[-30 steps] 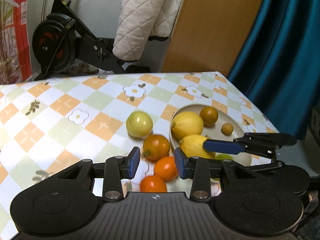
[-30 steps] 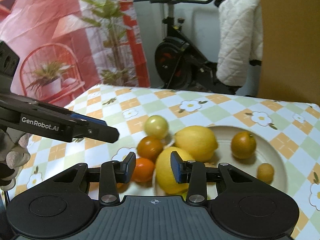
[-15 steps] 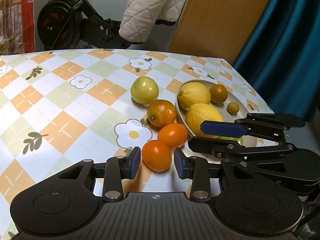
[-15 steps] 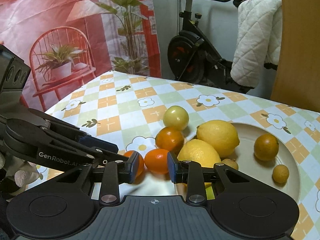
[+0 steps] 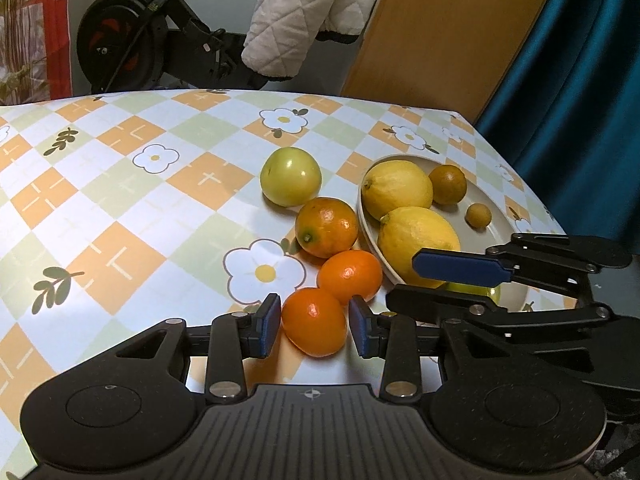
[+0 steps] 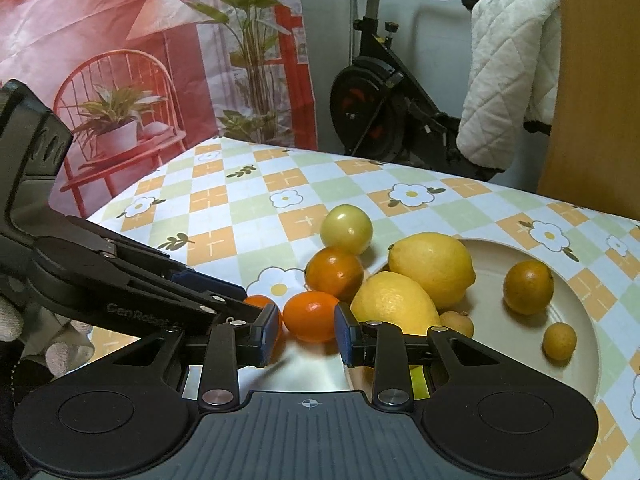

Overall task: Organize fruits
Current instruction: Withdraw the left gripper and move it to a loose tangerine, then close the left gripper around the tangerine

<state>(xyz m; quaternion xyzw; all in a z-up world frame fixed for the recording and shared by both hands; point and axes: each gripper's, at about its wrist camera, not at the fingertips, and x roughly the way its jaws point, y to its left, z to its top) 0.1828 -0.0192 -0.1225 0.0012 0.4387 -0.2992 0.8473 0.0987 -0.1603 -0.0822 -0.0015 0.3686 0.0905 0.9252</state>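
An exercise bike (image 6: 384, 92) draped with a white quilted cover (image 6: 508, 68) stands behind the table (image 5: 120, 208), beside a teal curtain (image 5: 580, 80).

Checked tablecloth (image 5: 120, 208) under fruit, plate (image 5: 500, 224)

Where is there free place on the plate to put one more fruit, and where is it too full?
The plate is bare on its right half, around the brown orange and small fruit. Its left side is crowded: two lemons lie close together, with oranges against the rim outside.
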